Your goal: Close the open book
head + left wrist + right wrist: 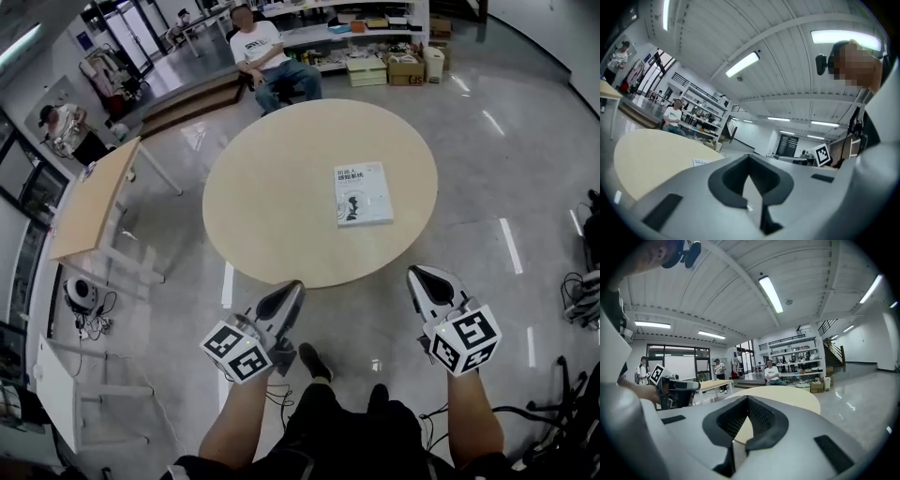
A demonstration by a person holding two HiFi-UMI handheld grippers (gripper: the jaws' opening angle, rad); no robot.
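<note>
We see the thin white paperback book (363, 193) lying flat with its cover closed and facing up. It sits right of centre on the round, pale wooden bench (272, 206), and nothing touches it. From the left gripper view the book shows only as a pale sliver on the far part of the bench top.

Both tools are held well apart from the book, off the near edge of the bench and above the glossy grey floor (525, 141). The left grey tool (292, 292) has its jaws pressed together with nothing between them. It points towards the bench edge. The right grey tool (419, 277) is also pressed together and empty, and it aims the same way. Each one carries its cube of black-and-white square markers at the rear, above our bare forearms.

Beyond the bench, a person in a white shirt (267, 56) sits on a chair in front of shelves with cardboard boxes (389, 61). To the left stands a smaller rectangular wooden bench (94, 197) on white legs.
</note>
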